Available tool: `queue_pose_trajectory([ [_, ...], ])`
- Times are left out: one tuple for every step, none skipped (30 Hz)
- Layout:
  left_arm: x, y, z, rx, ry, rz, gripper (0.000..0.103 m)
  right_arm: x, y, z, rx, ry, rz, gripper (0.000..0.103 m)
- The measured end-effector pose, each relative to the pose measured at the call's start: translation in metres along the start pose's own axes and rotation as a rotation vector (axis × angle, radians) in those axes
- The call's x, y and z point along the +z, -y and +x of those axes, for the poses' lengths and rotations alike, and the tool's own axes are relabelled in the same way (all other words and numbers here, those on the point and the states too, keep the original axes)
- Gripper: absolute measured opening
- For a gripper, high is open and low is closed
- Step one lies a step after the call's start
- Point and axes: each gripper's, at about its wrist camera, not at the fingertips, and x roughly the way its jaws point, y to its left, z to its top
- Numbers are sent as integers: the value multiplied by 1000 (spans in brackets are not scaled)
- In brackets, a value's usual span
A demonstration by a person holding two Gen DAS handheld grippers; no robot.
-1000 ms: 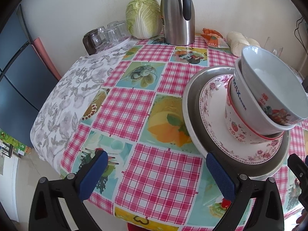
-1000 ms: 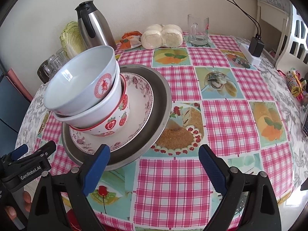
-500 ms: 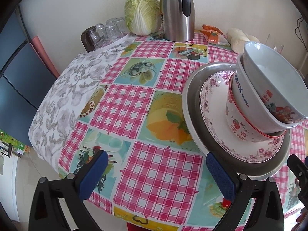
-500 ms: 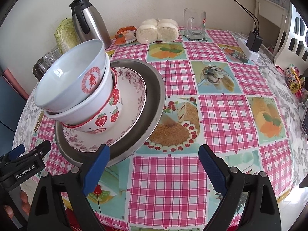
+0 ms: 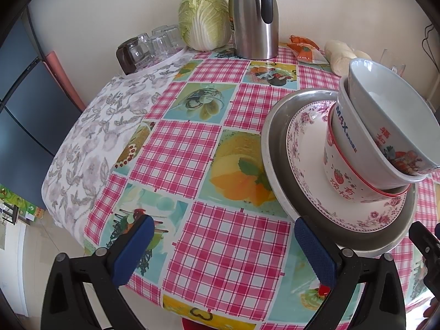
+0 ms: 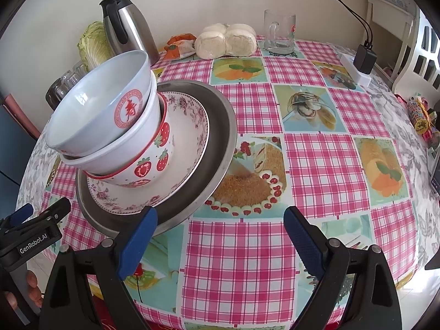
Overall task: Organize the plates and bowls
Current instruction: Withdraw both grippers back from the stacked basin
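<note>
On the table's checked oilcloth the crockery stands in one stack near the front edge: a wide steel plate at the bottom, a floral-rimmed plate inside it, then a strawberry-patterned bowl, a plain white bowl nested in that, and on top a white bowl with a red seal character, the three bowls tilted rather than sitting level. The left gripper hovers over the tablecloth with its blue-padded jaws spread wide and nothing between them; its right finger lies just at the near rim of the steel plate. The right gripper is likewise wide open and empty, its left finger overlapping the steel plate's near rim in view; whether it touches cannot be told. At the back of the table stand a steel thermos jug, a Chinese cabbage, upturned glasses, steamed buns and a glass mug
</note>
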Motion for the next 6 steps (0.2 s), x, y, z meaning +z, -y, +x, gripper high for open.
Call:
queue_pose_trajectory([
  [0,0,0,0,1,1,103,0,0,0,0,0,0,94],
  [0,0,0,-2,2,1,103,0,0,0,0,-1,-1,94],
  [0,0,-1,-5,2,1,103,0,0,1,0,-2,-2,94],
  [0,0,0,-8,1,2,103,-1,0,1,0,-4,-3,94],
  [0,1,0,-10,-1,3,103,-1,0,1,0,-5,-3,94],
  [0,1,0,-12,-3,4,103,-1,0,2,0,-6,-4,94],
])
